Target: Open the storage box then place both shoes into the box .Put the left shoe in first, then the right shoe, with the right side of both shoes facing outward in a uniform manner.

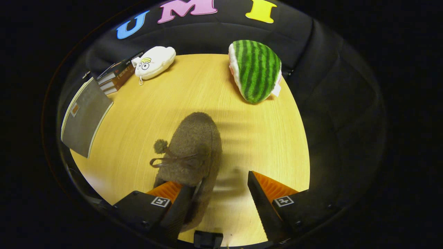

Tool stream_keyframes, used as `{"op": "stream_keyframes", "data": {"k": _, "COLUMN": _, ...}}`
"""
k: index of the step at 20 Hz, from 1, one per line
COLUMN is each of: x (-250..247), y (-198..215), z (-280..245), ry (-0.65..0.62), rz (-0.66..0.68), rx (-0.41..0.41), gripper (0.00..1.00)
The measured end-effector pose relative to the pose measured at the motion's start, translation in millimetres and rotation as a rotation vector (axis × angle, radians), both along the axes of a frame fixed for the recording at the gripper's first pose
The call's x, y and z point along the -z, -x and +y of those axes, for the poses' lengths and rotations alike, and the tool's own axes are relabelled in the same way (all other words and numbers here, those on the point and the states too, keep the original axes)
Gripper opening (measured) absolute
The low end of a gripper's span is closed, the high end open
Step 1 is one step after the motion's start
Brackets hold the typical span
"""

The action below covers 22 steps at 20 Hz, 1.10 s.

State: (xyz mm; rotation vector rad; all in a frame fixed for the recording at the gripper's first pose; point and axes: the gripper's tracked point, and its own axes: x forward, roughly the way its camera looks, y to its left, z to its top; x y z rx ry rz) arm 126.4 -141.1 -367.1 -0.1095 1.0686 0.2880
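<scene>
Wood-grain table [145, 114] carries a fuzzy brown shoe [193, 148], toe pointing away, its heel beside the left finger while the gripper [214, 188] fingers stand apart, apparently lined up to straddle it for pickup.

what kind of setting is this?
Likely a staged recording booth: a wooden table against black cloth, set with props, a watermelon plush, a white pouch and a fuzzy brown shoe between the open gripper fingers.
</scene>
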Motion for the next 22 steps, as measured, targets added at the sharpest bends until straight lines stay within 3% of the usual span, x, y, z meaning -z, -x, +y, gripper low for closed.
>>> {"op": "stream_keyframes", "data": {"k": 2, "x": -0.6, "y": -0.7, "z": 8.7, "ry": -0.051, "rz": 0.024, "rx": 0.010, "gripper": 0.83}}
{"op": "stream_keyframes", "data": {"k": 4, "x": -0.5, "y": 2.8, "z": 9.2, "ry": -0.084, "rz": 0.048, "rx": 0.020, "gripper": 0.62}}
{"op": "stream_keyframes", "data": {"k": 5, "x": 0.9, "y": 7.1, "z": 12.2, "ry": -0.084, "rz": 0.062, "rx": 0.015, "gripper": 0.43}}
{"op": "stream_keyframes", "data": {"k": 11, "x": 0.3, "y": 3.5, "z": 6.2, "ry": -0.048, "rz": 0.059, "rx": 0.049, "gripper": 0.07}}
{"op": "stream_keyframes", "data": {"k": 15, "x": -14.1, "y": 18.4, "z": 16.4, "ry": 0.020, "rz": 0.049, "rx": -0.008, "gripper": 0.05}}
{"op": "stream_keyframes", "data": {"k": 22, "x": -93.1, "y": 42.8, "z": 78.3, "ry": -0.128, "rz": 0.017, "rx": 0.122, "gripper": 0.05}}
